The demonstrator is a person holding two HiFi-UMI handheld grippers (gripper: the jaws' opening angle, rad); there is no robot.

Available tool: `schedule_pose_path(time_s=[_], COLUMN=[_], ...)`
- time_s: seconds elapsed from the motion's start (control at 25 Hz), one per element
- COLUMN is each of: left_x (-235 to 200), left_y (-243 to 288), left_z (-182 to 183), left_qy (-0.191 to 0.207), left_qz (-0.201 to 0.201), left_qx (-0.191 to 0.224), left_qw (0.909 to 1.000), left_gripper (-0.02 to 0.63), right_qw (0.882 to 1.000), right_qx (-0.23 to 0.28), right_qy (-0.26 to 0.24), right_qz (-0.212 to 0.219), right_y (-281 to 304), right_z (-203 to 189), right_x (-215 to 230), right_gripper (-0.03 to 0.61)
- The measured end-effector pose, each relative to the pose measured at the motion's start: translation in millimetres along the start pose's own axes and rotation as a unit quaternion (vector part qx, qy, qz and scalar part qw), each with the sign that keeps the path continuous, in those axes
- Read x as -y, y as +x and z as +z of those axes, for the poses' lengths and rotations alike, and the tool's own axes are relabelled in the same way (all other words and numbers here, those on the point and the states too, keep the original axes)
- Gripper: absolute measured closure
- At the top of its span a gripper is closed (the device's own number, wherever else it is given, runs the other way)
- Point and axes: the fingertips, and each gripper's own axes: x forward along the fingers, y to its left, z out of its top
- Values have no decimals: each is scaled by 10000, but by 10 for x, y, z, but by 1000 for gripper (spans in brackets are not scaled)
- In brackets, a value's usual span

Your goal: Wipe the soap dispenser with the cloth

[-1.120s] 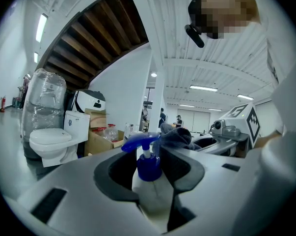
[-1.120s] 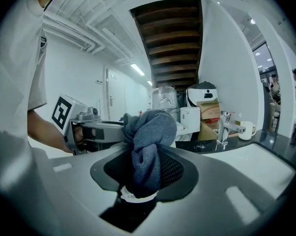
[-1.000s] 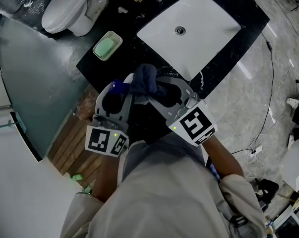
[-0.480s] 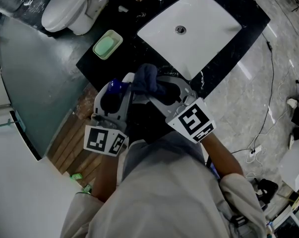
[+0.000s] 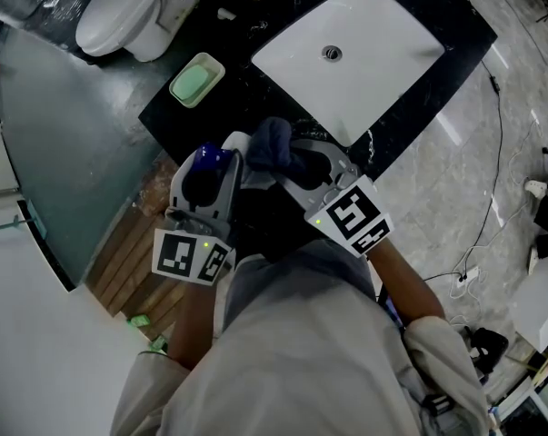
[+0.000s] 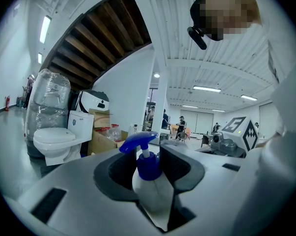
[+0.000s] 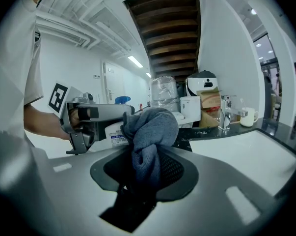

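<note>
The soap dispenser (image 6: pixel 148 181) is a white bottle with a blue pump head (image 5: pixel 212 158). My left gripper (image 5: pixel 215 173) is shut on it and holds it upright near the counter's front edge. A dark blue-grey cloth (image 7: pixel 148 136) is bunched between the jaws of my right gripper (image 5: pixel 296 163), which is shut on it. In the head view the cloth (image 5: pixel 270 143) presses against the bottle's right side. In the right gripper view the cloth covers part of the dispenser's white labelled body (image 7: pixel 114 132), with the left gripper (image 7: pixel 91 118) just behind.
A white rectangular basin (image 5: pixel 346 57) is set in the black counter (image 5: pixel 224 80), with a faucet (image 7: pixel 225 113) and mug (image 7: pixel 246 116) behind it. A green soap dish (image 5: pixel 197 83) sits at the counter's left. A white toilet (image 5: pixel 128 12) stands beyond, on grey floor.
Both grippers stay close together. The right gripper with the cloth has shifted slightly along the bottle; the left gripper has barely moved.
</note>
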Motion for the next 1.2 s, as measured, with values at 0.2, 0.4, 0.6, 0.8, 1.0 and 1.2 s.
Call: schedule_pose_path(time_s=[0.2,0.4,0.6,0.8,1.0,1.2], left_x=[-13,-21,-14,-26,-38,-26], left_y=[-2,3,5,3,0,1], left_z=[-6,-3,-7,-14,-14,-5], left_qy=[6,16,47,38,33,38], left_qz=[29,35,35,40,56,62], left_qx=[-5,-2,-1,-1,14,11], left_qw=[10000,10000,10000,10000,10000,10000], left_gripper=[468,468,468,468,468,468], right_qw=[9999,9998,9993,9988,9977,9958], right_qx=[-85,-186,-344,-447,-639,-880], right_qy=[56,104,130,195,203,215], right_qz=[15,1,-30,-48,-64,-95], right_y=[19,36,43,55,73,68], right_z=[-83,-171,-266,-347,-440,-548], right_x=[21,47,62,77,96,120], right_gripper=[451,449,449,449,449,449])
